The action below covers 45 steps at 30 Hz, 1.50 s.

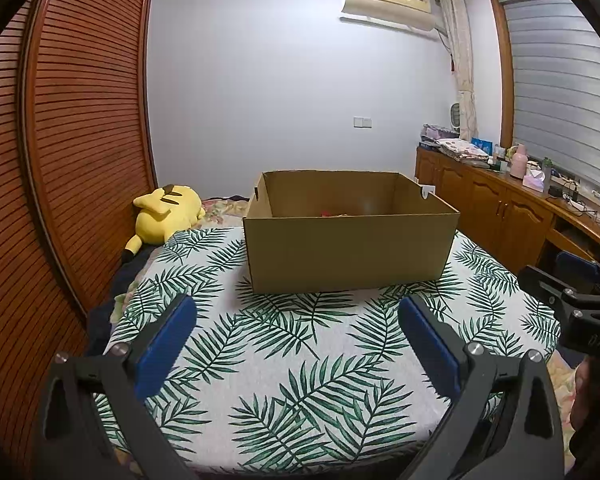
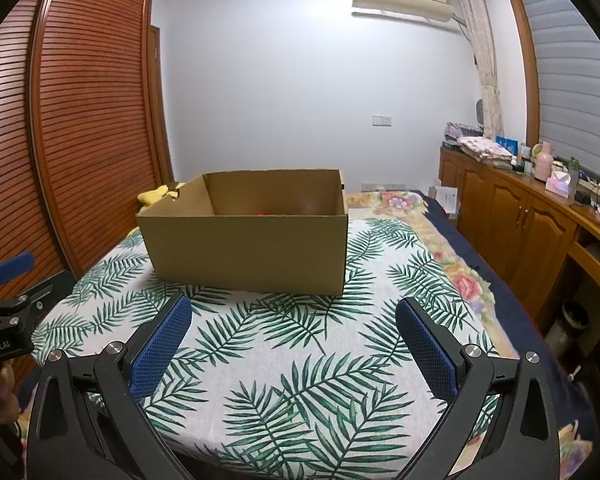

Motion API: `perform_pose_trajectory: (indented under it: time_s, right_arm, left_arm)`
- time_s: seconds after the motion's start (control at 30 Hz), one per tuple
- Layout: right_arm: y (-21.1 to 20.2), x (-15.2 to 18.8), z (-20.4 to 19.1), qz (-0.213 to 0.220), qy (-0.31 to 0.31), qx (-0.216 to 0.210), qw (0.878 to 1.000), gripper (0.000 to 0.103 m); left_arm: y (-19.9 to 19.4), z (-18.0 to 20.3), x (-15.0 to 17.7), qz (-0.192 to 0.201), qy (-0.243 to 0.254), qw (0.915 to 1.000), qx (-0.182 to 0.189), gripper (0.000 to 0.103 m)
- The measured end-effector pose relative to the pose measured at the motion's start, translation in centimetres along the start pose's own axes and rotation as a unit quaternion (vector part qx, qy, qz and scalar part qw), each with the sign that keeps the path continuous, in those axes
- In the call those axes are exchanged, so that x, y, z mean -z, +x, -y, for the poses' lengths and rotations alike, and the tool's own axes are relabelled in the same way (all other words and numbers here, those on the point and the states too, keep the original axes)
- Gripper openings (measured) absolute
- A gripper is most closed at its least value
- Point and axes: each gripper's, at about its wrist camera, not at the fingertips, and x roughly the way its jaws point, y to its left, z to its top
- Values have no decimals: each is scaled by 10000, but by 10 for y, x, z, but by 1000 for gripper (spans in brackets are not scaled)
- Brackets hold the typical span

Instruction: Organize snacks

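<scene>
An open cardboard box (image 1: 348, 252) stands on a leaf-print cloth (image 1: 284, 360) on the bed; it also shows in the right wrist view (image 2: 248, 252). A bit of red snack packaging (image 1: 328, 213) peeks over its rim, also seen in the right wrist view (image 2: 261, 212); the rest of the inside is hidden. My left gripper (image 1: 298, 322) is open and empty, held above the cloth in front of the box. My right gripper (image 2: 294, 322) is open and empty, likewise short of the box. Each gripper shows at the edge of the other's view.
A yellow plush toy (image 1: 166, 216) lies left of the box by the slatted wardrobe (image 1: 80, 140). A wooden cabinet (image 2: 520, 216) with clutter on top runs along the right. The floral bedspread (image 2: 452, 264) shows to the right of the cloth.
</scene>
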Motion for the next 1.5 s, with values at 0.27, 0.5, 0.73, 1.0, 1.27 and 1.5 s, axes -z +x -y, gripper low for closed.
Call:
perform_pose_trajectory:
  time_s: [0.27,0.5,0.73,1.0,1.27,1.5]
  right_arm:
    - [-1,-1,-1,17,-6,3,10000,103]
    - [-1,-1,-1,13,-2,-2,10000,103]
    - [-1,-2,-1,20,3,-4,10000,103]
    - [-1,-2,-1,22,5,-5,10000,103]
    - [-1,-2,-1,20,6,-8,10000,103]
    - [-1,-2,-1,22,3,-2,10000,103]
  left_arm:
    - [-4,-3,0,27,-32,10000,16,102]
    - [-7,-3,-1,34,-23,10000,-7,102]
    - [-8,-1,-1,50,-11,10000,-12,102]
    - [-10,-1,-2,61,-10,10000,-6,102]
    - [-13,2,-3,84,-2,10000,-16,102]
    - [-13,2,-3,83,-7,10000,-19,102]
